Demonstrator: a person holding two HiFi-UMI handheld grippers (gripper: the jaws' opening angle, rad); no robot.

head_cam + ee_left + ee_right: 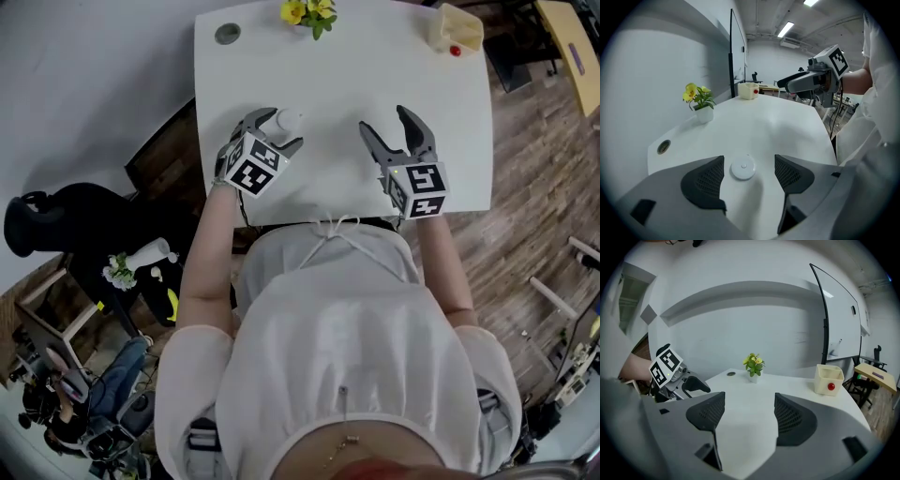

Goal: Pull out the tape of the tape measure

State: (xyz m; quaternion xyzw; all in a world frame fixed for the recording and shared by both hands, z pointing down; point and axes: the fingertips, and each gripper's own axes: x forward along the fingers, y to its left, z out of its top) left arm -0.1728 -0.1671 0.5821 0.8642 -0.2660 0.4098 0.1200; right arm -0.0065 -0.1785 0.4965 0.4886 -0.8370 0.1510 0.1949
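A small round white tape measure (743, 168) lies flat on the white table (347, 84), also seen in the head view as the tape measure (286, 121). My left gripper (749, 169) is open, and the tape measure sits between its jaws without touching either pad. No tape is drawn out. My right gripper (396, 129) hovers open over the table to the right, nothing between its jaws; the right gripper (749, 414) faces bare tabletop. The left gripper (278, 124) is at the table's front left.
A small pot of yellow flowers (309, 13) stands at the table's far edge, a cream box with a red button (454, 30) at the far right corner, a round cable hole (227, 34) at the far left. A black chair (56, 220) stands at the left.
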